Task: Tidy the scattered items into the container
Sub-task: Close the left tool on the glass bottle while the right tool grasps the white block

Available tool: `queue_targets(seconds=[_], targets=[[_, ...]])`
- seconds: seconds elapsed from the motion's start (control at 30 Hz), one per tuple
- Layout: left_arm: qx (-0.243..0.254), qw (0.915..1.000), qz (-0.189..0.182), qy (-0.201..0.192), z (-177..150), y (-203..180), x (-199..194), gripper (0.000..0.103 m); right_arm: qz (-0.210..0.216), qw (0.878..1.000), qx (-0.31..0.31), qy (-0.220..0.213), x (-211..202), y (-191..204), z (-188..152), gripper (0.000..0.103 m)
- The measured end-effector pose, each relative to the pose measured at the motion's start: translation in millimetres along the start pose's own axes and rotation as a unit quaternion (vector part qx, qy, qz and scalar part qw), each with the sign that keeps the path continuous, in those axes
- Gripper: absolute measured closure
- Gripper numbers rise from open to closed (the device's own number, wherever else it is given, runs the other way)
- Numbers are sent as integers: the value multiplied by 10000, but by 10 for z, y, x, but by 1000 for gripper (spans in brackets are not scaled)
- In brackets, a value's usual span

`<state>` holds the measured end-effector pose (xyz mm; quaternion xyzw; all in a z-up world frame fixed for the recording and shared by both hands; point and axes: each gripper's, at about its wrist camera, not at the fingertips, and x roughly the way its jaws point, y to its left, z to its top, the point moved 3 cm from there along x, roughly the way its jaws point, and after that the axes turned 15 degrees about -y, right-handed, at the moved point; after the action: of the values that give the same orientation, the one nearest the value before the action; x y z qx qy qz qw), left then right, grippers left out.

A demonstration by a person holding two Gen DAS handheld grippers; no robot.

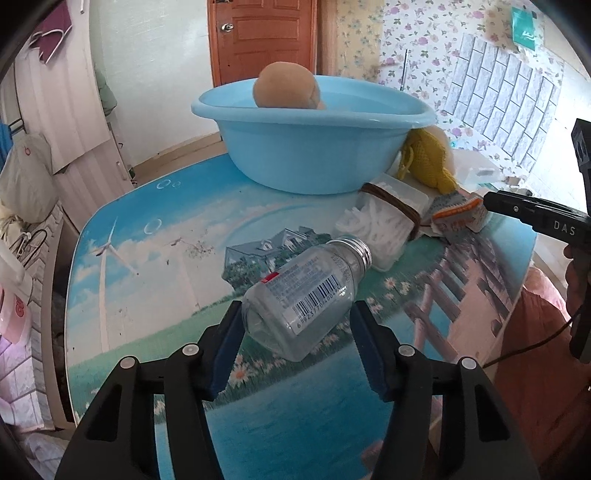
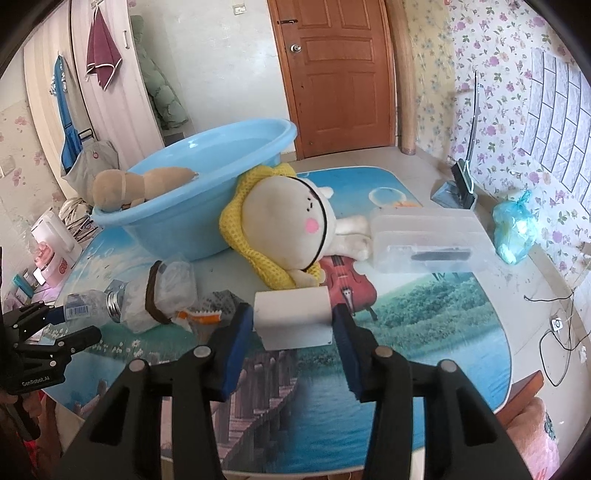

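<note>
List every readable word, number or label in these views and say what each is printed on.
"DAS": on the black right gripper finger.
"GenRobot.AI": on the black left gripper body.
"6 923776 40049", last digits unsure: barcode on the clear plastic bottle.
Fine print on the bottle label: too blurred.
White mark on the teal wall card: unreadable.

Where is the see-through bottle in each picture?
Left wrist: the bottle lies low in the middle, between the left gripper's pads.
Right wrist: it shows at the far left edge, lying on the table.
Shared landmark: the blue basin.
</note>
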<state>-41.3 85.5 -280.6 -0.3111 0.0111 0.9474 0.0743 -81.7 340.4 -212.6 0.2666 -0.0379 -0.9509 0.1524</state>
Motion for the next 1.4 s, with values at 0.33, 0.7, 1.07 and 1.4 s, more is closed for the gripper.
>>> queue_targets(seconds=[0.33, 0.7, 1.07, 1.4], targets=[[45, 10000, -67, 32, -110, -74, -139, 45, -100, 9999, -35, 4, -202, -30, -74, 59], [180, 9996, -186, 85, -156, -166, -178, 45, -7, 9999, -128, 65, -327, 50, -145, 59], [313, 9985, -447, 88, -188, -300, -193, 45, 69, 9998, -149, 100, -366, 130, -185, 59], [208, 9988, -438, 80, -146, -270, -59, 45, 79, 9998, -133, 112, -338, 148, -178, 59]])
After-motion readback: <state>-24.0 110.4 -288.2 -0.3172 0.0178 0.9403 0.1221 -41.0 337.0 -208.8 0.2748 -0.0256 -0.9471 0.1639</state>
